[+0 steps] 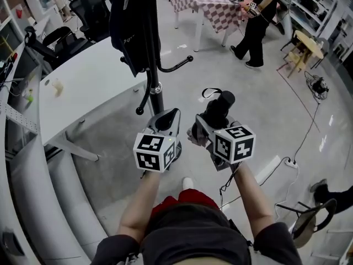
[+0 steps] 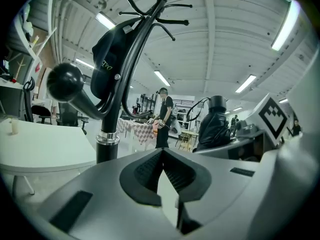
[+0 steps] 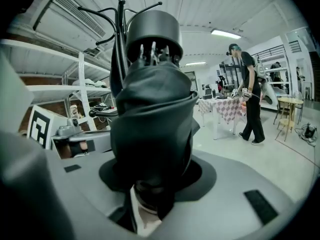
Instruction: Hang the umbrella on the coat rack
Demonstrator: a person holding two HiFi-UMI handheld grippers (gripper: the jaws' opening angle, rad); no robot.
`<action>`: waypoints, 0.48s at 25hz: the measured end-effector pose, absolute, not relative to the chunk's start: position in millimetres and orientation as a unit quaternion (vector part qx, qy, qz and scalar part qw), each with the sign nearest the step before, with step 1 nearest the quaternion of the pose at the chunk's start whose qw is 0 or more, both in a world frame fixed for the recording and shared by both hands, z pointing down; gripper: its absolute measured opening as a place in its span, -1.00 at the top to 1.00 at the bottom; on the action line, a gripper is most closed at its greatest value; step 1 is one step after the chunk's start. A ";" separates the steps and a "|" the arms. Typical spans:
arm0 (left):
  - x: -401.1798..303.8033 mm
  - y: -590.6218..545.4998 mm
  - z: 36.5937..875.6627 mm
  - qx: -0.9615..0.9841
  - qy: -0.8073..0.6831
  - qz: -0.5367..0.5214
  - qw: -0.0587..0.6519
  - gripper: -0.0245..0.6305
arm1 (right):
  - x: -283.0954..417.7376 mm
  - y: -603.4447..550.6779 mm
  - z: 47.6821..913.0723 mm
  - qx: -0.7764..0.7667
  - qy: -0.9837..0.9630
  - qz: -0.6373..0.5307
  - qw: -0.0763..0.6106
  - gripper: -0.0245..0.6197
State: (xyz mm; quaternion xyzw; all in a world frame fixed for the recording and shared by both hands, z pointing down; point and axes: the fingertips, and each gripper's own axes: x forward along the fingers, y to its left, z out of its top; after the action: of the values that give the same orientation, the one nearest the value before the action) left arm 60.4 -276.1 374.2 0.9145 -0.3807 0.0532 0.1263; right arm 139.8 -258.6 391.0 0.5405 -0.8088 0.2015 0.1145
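Umbrella (image 3: 150,114), folded and black, sits clamped in the right tool (image 1: 208,127). The left tool (image 2: 161,156) is closed on nothing, near the coat rack (image 2: 109,126).

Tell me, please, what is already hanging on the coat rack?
A black fabric item hangs on the coat rack, covering the hook that bears it. The top hooks and the low knobbed hook are bare. The umbrella is not on it yet.

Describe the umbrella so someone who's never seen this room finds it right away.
Find the black coat rack standing on the floor beside the white desk. Just right of its pole, the right gripper clamps a folded black umbrella, the only stubby bundle with a wrist loop.
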 end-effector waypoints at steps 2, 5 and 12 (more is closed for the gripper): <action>67.0 -286.0 373.8 0.912 -0.386 0.053 0.127 0.89 | 145.3 -273.4 388.8 0.534 -0.813 0.198 0.119 0.33; 75.6 -299.8 374.5 0.909 -0.394 0.056 0.125 0.89 | 152.9 -295.5 385.9 0.524 -0.820 0.191 0.128 0.33; 83.3 -325.8 383.3 0.898 -0.414 0.066 0.132 0.89 | 172.2 -345.1 388.1 0.510 -0.828 0.189 0.139 0.33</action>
State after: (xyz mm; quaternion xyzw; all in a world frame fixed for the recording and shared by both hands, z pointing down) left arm 83.3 -325.8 383.3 0.8982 -0.4140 0.0664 0.1320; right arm 172.2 -345.1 388.1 0.5095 -0.8280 0.1887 0.1387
